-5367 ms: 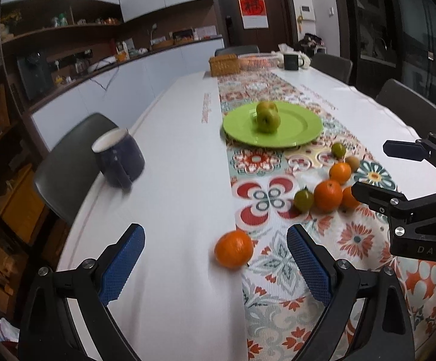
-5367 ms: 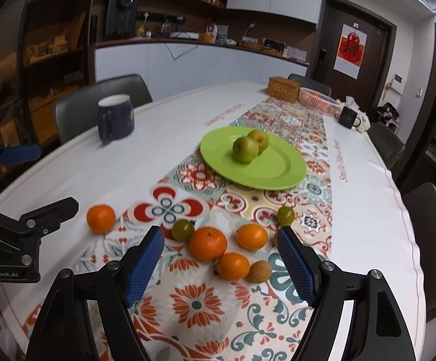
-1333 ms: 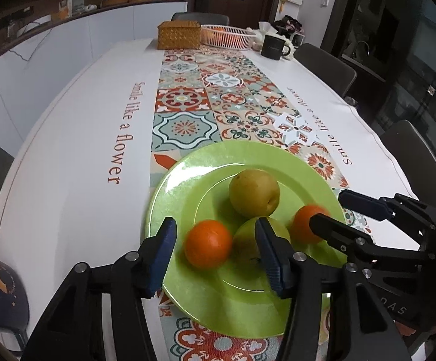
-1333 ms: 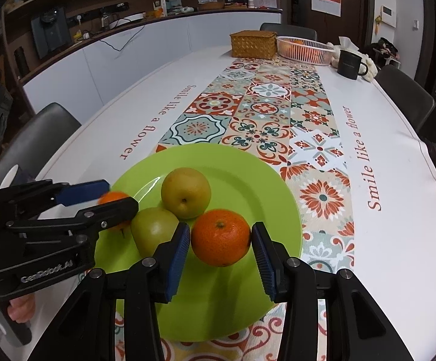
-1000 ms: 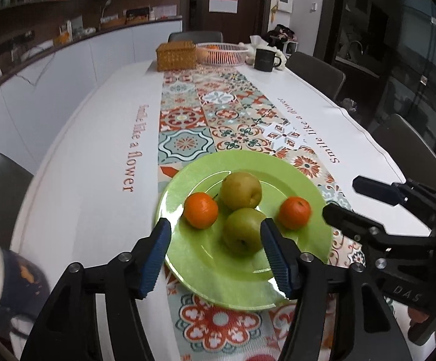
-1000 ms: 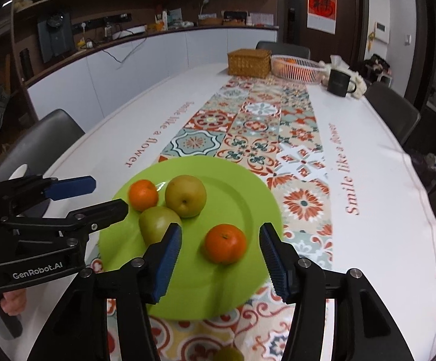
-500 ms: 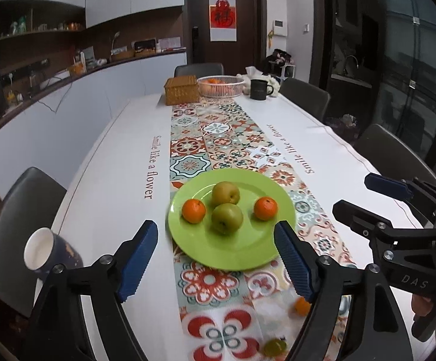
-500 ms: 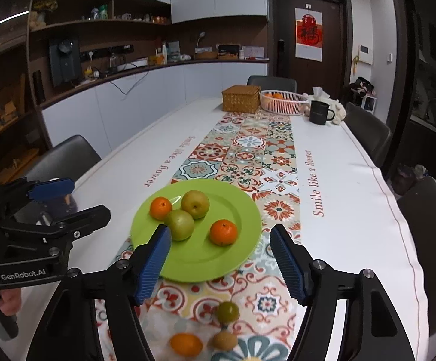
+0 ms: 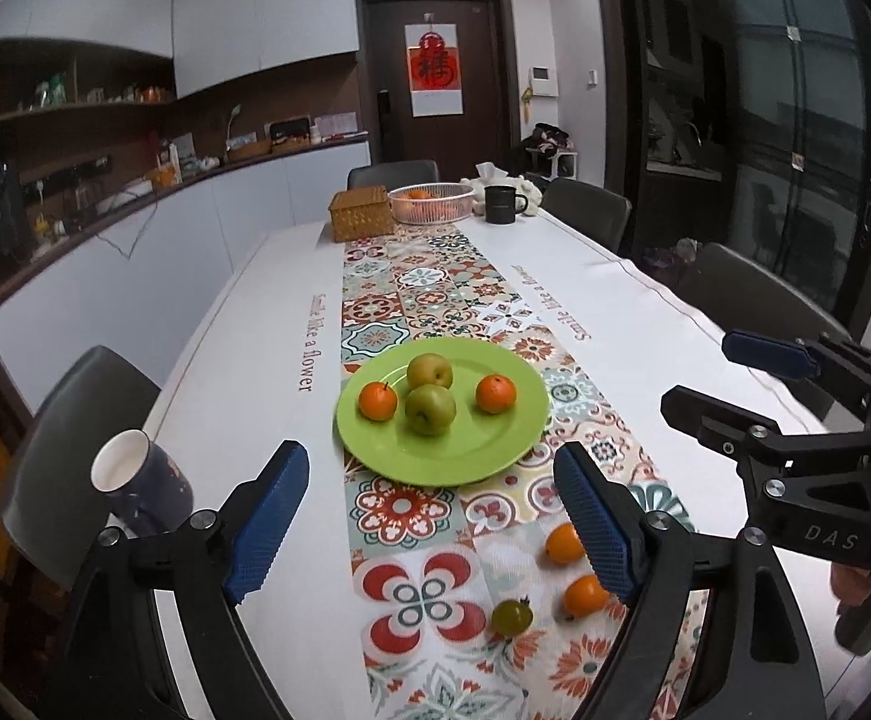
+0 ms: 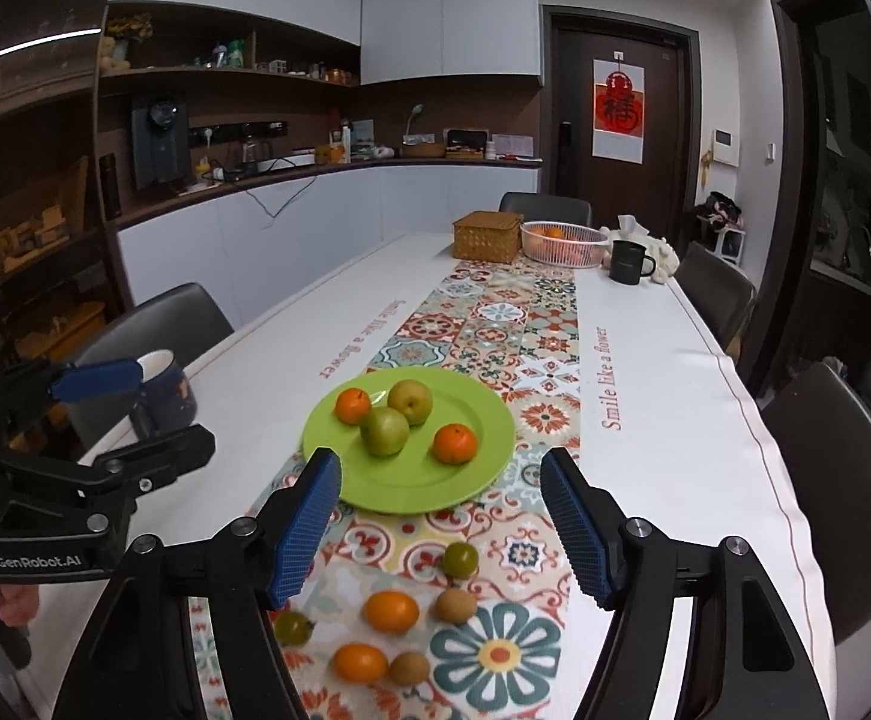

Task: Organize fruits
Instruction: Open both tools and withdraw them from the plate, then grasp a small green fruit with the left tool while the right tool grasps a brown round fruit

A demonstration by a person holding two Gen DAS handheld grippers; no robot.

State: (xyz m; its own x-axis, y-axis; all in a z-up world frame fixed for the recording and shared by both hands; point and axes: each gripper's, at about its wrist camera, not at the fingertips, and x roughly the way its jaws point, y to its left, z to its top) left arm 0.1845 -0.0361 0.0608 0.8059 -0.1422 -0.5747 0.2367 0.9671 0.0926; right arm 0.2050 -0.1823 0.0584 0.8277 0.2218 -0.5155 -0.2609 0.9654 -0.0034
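Note:
A green plate sits on the patterned runner. It holds two green pears and two oranges. Several small loose fruits lie on the runner nearer to me: small oranges, green ones and brown ones. My left gripper is open and empty, held above the table in front of the plate. My right gripper is open and empty, also short of the plate, over the loose fruits.
A dark blue mug stands at the table's left edge. At the far end are a wicker box, a white basket with oranges and a black mug. Chairs surround the table.
Both grippers let go of an orange each on the plate, then pulled back and up. The plate is now farther away and the loose fruits have come into view.

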